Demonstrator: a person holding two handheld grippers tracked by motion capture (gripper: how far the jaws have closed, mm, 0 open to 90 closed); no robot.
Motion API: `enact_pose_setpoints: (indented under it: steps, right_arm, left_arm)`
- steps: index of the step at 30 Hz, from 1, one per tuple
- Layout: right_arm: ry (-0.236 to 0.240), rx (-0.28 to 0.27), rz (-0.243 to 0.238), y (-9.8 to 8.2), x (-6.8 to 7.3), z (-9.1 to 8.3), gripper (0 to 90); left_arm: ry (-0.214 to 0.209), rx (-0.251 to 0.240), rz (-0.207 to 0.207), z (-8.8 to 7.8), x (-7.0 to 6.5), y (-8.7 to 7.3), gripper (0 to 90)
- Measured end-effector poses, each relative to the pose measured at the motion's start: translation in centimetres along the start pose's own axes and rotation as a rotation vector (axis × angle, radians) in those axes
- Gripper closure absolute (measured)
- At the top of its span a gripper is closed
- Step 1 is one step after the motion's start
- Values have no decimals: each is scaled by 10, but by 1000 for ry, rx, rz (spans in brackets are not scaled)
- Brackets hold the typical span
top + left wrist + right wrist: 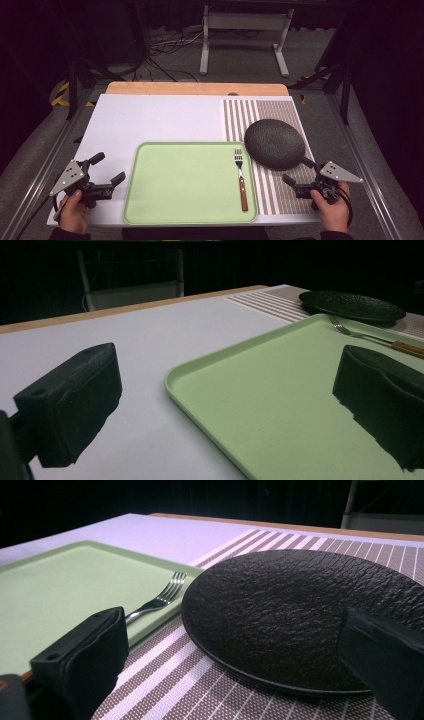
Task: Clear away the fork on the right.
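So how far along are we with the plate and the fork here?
Done: the fork already lies on the green tray, along its right side. In hand: nothing yet. The right gripper has its jaws open at the near rim of the black plate, which sits on the striped mat. The left gripper is open beside the tray. Left: probably gripping and moving the plate.

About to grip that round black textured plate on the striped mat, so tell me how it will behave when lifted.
The round black textured plate looks stiff and probably heavy for its size, like stoneware. Its rough surface should resist slipping. Its shallow rim lies low on the striped placemat, so getting a jaw under may be awkward; likely fragile if dropped.
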State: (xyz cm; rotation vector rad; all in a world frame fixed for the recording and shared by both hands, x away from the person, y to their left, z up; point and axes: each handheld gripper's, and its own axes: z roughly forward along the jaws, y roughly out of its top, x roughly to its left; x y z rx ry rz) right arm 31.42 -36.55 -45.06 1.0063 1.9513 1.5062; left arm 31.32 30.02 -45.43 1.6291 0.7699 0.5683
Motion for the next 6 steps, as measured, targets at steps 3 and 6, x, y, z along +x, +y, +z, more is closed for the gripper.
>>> enact_pose_setpoints:
  steps: [3,6]
  right_arm:
    - [-5,20,-16,0,1,1,9]
    - [-6,20,-22,0,2,1,9]
  left_arm:
    - [-2,-1,-1,0,0,0,0]
    - [2,-7,-2,0,-1,0,0]
